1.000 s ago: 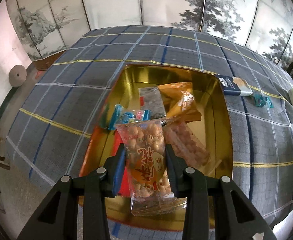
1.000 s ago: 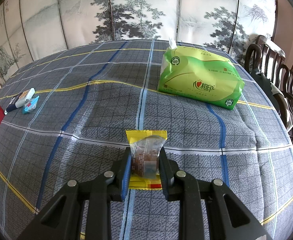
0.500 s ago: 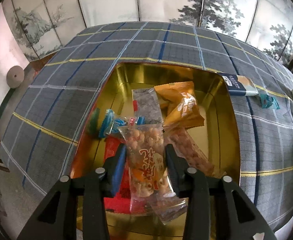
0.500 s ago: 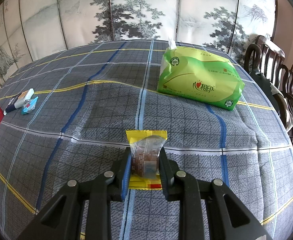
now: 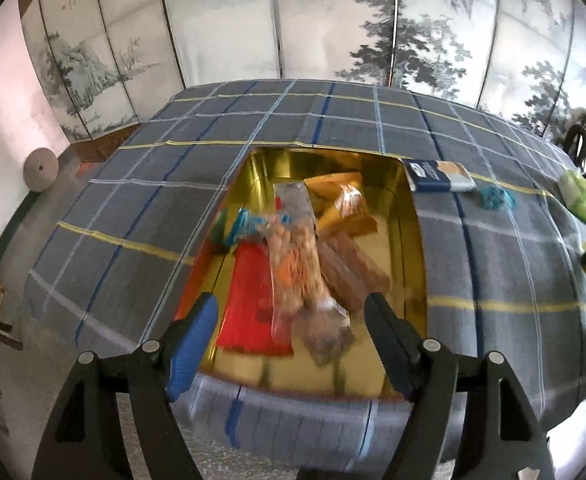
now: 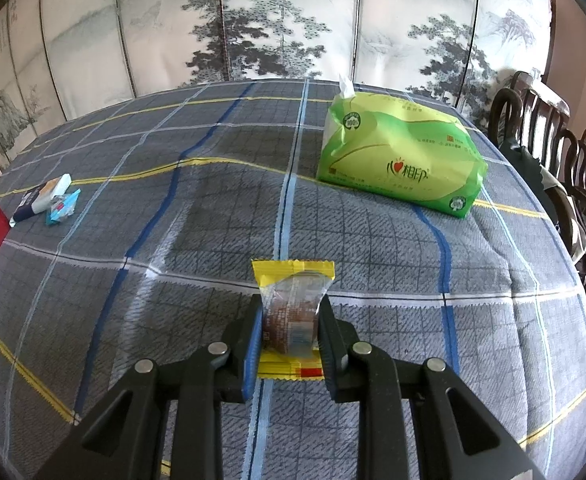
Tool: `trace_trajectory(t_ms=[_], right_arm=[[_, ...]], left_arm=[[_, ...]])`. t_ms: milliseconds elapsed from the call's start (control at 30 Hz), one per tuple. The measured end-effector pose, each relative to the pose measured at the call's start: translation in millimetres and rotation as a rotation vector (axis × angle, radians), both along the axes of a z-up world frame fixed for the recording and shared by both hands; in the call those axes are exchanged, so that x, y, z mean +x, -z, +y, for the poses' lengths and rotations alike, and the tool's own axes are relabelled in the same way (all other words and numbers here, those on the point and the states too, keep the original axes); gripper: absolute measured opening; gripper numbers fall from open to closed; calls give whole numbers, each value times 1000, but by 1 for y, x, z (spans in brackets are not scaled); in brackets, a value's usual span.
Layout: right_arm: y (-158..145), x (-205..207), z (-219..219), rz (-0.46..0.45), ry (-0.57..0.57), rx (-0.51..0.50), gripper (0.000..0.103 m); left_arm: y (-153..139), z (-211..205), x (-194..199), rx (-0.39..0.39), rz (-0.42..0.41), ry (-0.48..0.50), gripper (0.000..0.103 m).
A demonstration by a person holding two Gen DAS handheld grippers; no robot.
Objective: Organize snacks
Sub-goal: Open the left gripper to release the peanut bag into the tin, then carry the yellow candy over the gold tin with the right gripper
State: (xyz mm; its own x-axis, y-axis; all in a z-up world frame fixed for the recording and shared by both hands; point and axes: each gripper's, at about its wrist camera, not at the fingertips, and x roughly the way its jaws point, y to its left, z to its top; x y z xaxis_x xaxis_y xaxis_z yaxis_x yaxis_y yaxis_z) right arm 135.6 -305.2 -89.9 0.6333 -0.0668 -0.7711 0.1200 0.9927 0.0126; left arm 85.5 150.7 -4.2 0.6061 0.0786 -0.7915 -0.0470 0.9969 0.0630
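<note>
Drop-off step: left gripper jaws opening, nothing pressed between them, peanut packet lying in the gold tin on the other snacks. Right gripper clenched on the yellow-edged snack over the plaid tablecloth. Next likely: carry it left to the tin, then release.

A table under a grey plaid cloth carries a gold tin at one side. Just beside the tin lie a dark blue packet and a small teal wrapper. Farther along sits a green tissue pack.
</note>
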Motion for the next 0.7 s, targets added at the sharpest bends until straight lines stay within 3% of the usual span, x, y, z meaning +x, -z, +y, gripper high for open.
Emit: trace_trajectory(t_ms=[200,400,700], right_arm=[[-3,-16,2,2,-4,56,25],[-25,-34,37,-43,-67,80,25],[-74,-37,149,-113,-342,165,25]], left_arm=[[-4,1,-31,-39,7,5,72],[-9,0,-49,-43,-6,18,73],[-9,9,-65,-13,-23,-4,73]])
